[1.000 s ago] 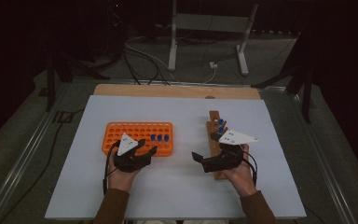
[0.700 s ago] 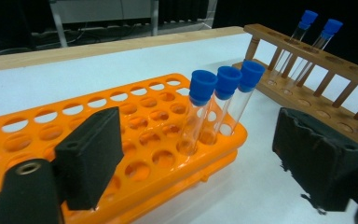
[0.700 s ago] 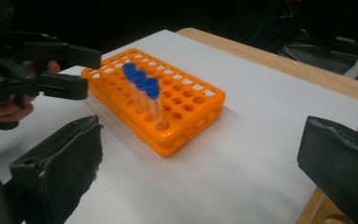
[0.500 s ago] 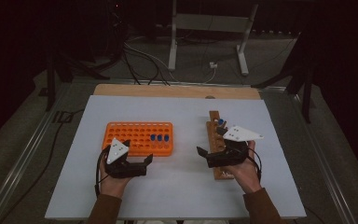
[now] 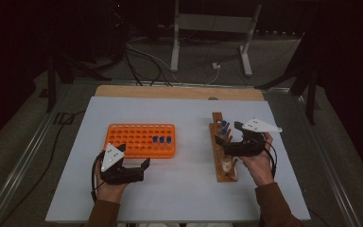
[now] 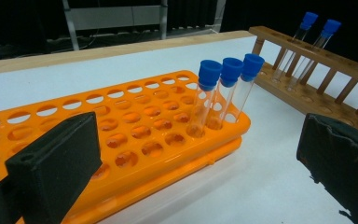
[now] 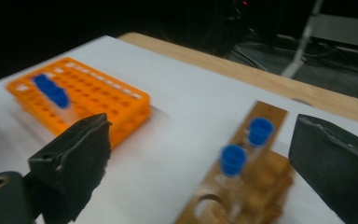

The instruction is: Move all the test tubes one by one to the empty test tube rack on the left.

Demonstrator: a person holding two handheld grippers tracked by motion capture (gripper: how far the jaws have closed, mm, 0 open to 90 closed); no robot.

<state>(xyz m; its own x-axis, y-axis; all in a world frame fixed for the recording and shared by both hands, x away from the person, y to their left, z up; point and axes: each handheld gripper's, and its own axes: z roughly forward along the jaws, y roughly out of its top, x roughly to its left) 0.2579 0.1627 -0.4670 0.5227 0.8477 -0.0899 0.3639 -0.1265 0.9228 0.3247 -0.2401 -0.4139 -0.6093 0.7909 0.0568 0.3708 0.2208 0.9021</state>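
An orange rack (image 5: 132,137) (image 6: 121,140) (image 7: 98,98) holds three blue-capped tubes (image 5: 161,140) (image 6: 221,93) (image 7: 51,93) near its right end. To the right, a wooden rack (image 5: 217,163) (image 6: 317,70) (image 7: 261,186) carries two blue-capped tubes (image 5: 223,126) (image 6: 307,42) (image 7: 242,144) at its far end. My left gripper (image 5: 134,171) (image 6: 196,182) is open and empty, just in front of the orange rack's near edge. My right gripper (image 5: 230,138) (image 7: 200,168) is open and empty, its jaws over the wooden rack close to the two tubes.
Both racks stand on a white sheet (image 5: 184,189) on the table, with a wooden strip (image 5: 179,92) along its far edge. Cables (image 5: 146,56) and a metal stand's legs (image 5: 246,52) lie on the dark floor beyond. The space between the racks is bare sheet.
My left gripper has drawn back from the orange rack toward the near left. My right gripper has shifted a little right and farther up the wooden rack.
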